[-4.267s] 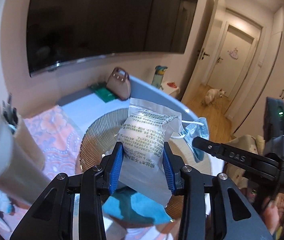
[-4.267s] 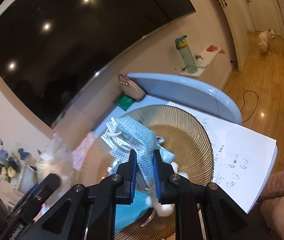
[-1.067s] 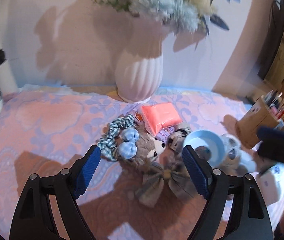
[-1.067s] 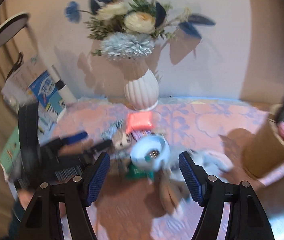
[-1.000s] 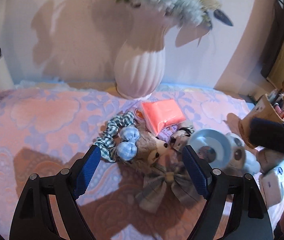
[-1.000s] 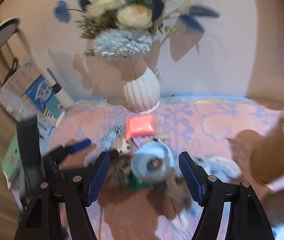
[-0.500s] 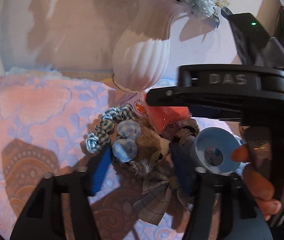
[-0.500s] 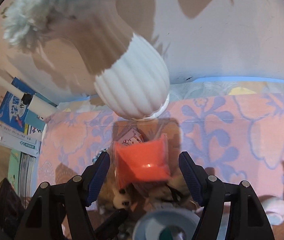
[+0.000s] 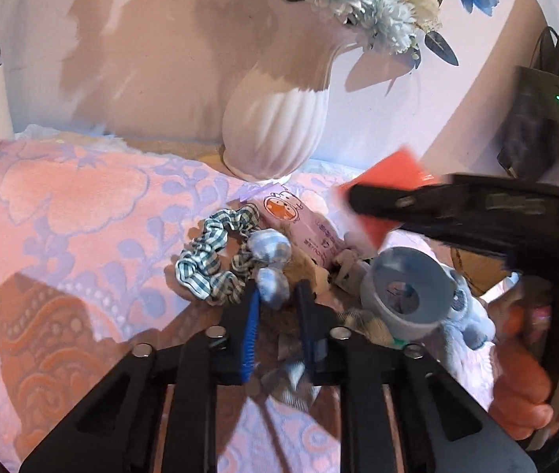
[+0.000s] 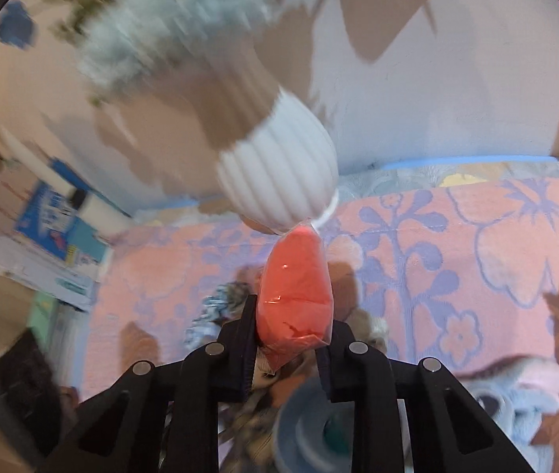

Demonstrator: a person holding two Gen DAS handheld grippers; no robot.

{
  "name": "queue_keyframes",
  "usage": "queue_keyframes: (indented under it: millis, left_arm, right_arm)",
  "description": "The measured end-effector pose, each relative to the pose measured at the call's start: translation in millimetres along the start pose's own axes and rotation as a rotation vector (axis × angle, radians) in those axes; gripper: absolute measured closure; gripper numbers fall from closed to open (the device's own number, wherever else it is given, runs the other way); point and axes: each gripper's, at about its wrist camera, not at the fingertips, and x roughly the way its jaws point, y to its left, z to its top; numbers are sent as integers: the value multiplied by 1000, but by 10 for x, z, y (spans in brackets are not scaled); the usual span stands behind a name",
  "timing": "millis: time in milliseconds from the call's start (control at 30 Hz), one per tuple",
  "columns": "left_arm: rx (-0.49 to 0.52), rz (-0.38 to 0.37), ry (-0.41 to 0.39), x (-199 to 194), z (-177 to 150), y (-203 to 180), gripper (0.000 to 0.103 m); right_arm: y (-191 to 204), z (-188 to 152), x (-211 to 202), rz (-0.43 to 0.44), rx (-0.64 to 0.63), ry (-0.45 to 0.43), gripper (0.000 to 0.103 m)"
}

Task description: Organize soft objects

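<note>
Both pairs of fingers are closing at once; the right gripper (image 10: 289,331), wide apart a second ago, now pinches the orange packet (image 10: 295,295) and has it up off the pile, in front of the white vase (image 10: 279,181); the left gripper (image 9: 275,311) has clamped in around the small bear with blue-check ears (image 9: 275,272), beside the checked scrunchie (image 9: 216,256) on the pink patterned cloth (image 9: 62,205); two soft things secured, so I judge the sorting can go on; the blue plush (image 9: 464,315) and grey cup (image 9: 405,291) wait.

Pale wall (image 9: 141,59), shadowed; pink floral tablecloth (image 9: 62,205).
</note>
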Motion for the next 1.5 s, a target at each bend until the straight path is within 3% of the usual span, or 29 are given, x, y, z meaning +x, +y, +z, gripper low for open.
queue_keyframes:
  millis: [167,300,367,433,500,633,733,767,800,833,867,933,967,1267,1400,1500]
  left_arm:
    - [-6,-30,0,-279,-45,-6,92]
    - [47,-20,23,-410,-122,-36,91]
    - [61,24,35,-406,-132,-57,78]
    - [42,48,46,-281,-57,-33,43]
    - [34,59,45,-173,12,-40,35]
    - [94,122,82,149,140,-179,35]
    - [151,171,106,395,179,-286,39]
    - [163,176,105,474,183,-304,43]
    - [171,181,113,514,181,-308,60]
    - [177,174,122,538,175,-310,65]
    - [183,166,113,515,165,-311,67]
    - [186,155,94,412,130,-301,68]
    - [183,155,86,319,100,-290,68]
    - [185,113,-5,-744,-459,-361,68]
    - [185,109,0,-879,-829,-443,68]
    - [162,127,-15,-839,-1019,-428,68]
  right_arm:
    - [147,-189,-578,40,-55,-68,78]
    - [216,-560,-917,78,-113,-59,78]
    - [204,-797,-967,73,-133,-30,78]
    - [145,-1089,-943,82,-147,35,78]
    - [85,-1302,-839,69,-162,97,78]
    - [-52,-1628,-584,61,-184,228,78]
    - [-108,-1652,-493,48,-193,253,78]
    - [-112,-1647,-484,36,-199,251,78]
    - [-119,-1636,-478,22,-204,245,75]
    - [-140,-1631,-494,-5,-208,236,69]
    - [-153,-1630,-508,-23,-211,231,66]
    - [-208,-1650,-582,-71,-213,202,46]
    - [-226,-1650,-608,-78,-206,194,44]
    - [-384,-1931,-838,-70,-108,186,43]
    - [-287,-2105,-895,-98,-131,184,43]
    - [-210,-2109,-874,-70,-143,193,43]
